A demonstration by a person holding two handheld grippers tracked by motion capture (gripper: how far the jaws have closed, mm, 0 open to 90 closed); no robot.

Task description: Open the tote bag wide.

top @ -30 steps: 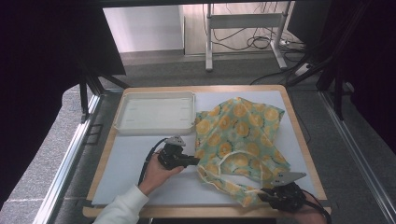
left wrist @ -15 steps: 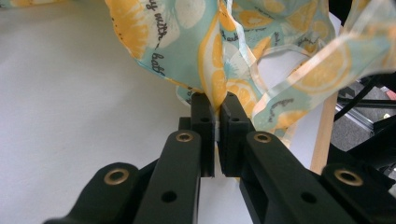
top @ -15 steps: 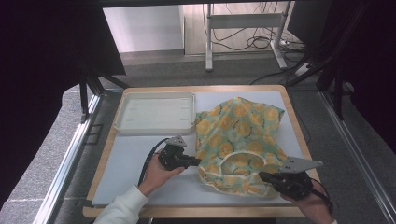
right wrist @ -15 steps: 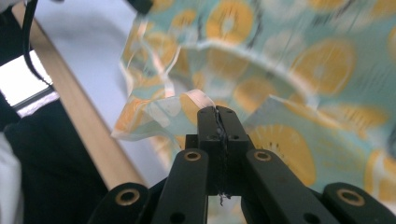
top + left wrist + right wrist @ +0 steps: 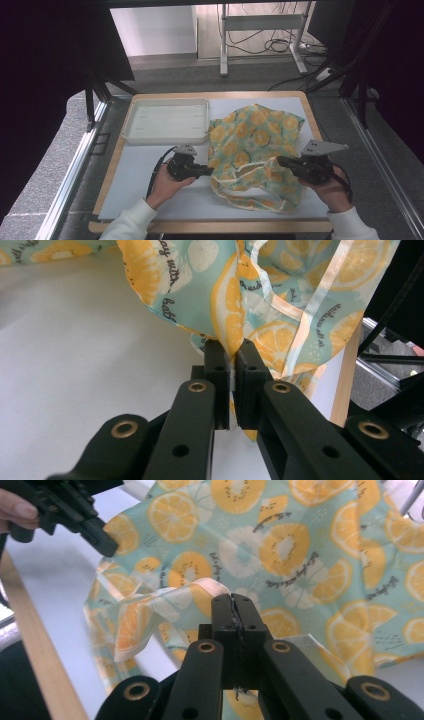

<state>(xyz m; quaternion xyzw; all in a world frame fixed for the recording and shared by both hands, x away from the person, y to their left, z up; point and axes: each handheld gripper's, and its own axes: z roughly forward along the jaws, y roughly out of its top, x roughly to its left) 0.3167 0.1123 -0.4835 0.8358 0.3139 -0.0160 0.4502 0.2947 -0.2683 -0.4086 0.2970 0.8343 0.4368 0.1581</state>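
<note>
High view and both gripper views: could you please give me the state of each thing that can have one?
Orange-print cloth: crumpled on the table, near edge lifted, pinched at two points.
Left gripper: jaws shut on the cloth's left edge.
Right gripper: jaws shut on a trimmed edge of the cloth, held above the table.
White tray: empty, flat at the table's far left.

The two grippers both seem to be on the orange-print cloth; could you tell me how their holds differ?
The left gripper pinches the orange-print cloth at its left edge and sits low by the table; the right gripper pinches a pale-trimmed edge nearer the person and is raised, lifting a fold. The left gripper points right, the right gripper points left, so they face each other. Both are shut on the cloth.
</note>
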